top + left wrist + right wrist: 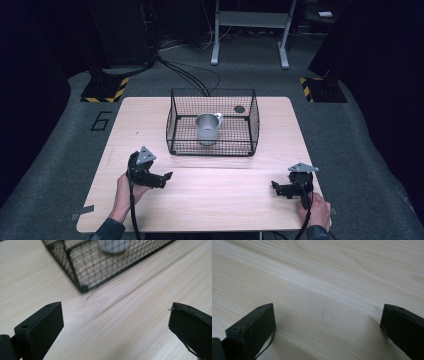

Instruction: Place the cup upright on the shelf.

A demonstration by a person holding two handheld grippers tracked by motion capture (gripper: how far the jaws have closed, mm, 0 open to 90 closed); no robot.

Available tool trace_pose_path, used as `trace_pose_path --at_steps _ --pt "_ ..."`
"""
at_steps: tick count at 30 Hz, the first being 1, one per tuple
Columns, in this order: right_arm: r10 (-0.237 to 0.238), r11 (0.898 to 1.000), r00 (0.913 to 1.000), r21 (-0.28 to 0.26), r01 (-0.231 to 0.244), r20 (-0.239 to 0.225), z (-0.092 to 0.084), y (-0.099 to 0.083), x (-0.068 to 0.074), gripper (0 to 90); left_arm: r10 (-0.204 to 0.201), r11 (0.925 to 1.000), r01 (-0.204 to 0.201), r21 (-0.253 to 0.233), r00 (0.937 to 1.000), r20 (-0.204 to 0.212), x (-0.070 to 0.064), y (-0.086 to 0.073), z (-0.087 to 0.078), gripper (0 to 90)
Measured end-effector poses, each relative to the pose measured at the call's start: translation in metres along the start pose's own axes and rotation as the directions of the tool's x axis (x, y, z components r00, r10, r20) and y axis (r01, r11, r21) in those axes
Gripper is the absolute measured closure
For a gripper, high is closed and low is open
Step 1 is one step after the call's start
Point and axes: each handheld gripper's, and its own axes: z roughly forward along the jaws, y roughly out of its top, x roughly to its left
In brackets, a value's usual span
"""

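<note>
While both claws, left claw and right claw, rest spread and empty on the pale wooden desk, the grey metal cup stands upright in the black wire basket, handle pointing away.

Lab: hazard-striped stand bases, floor cables, dark-curtained surroundings, numbered floor.

Wood table; grey frame behind; hazard-taped bases.

A matt pale wood table bears a black wire-mesh basket holding a dull metal cup.
</note>
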Motion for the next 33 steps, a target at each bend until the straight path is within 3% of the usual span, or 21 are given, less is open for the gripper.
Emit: trace_pose_path --at_steps 6,14,21,22,33 --pt "0.000 1.000 1.0000 0.000 0.000 0.000 0.000 0.000 0.000 0.0 -0.060 0.9973 0.062 0.038 0.9970 -0.049 0.008 -0.036 0.002 0.0" --pt "0.000 1.000 1.0000 0.000 0.000 0.000 0.000 0.000 0.000 0.0 -0.142 0.9879 0.148 0.047 0.9830 -0.116 0.025 -0.069 0.006 0.0" --pt "0.000 1.000 1.0000 0.001 0.000 0.000 0.000 0.000 0.000 0.0 -0.165 0.9801 0.179 0.085 0.9745 -0.152 0.045 -0.084 0.010 0.0" --pt "0.001 1.000 1.0000 0.000 -0.001 0.000 0.000 0.000 0.000 0.0 -0.171 0.9816 0.182 0.057 0.9724 -0.159 0.046 -0.087 0.010 0.0" --pt "0.000 1.000 1.0000 0.000 0.000 0.000 0.000 0.000 0.000 0.0 -0.177 0.9815 0.186 0.045 0.9709 -0.162 0.047 -0.090 0.008 0.0"
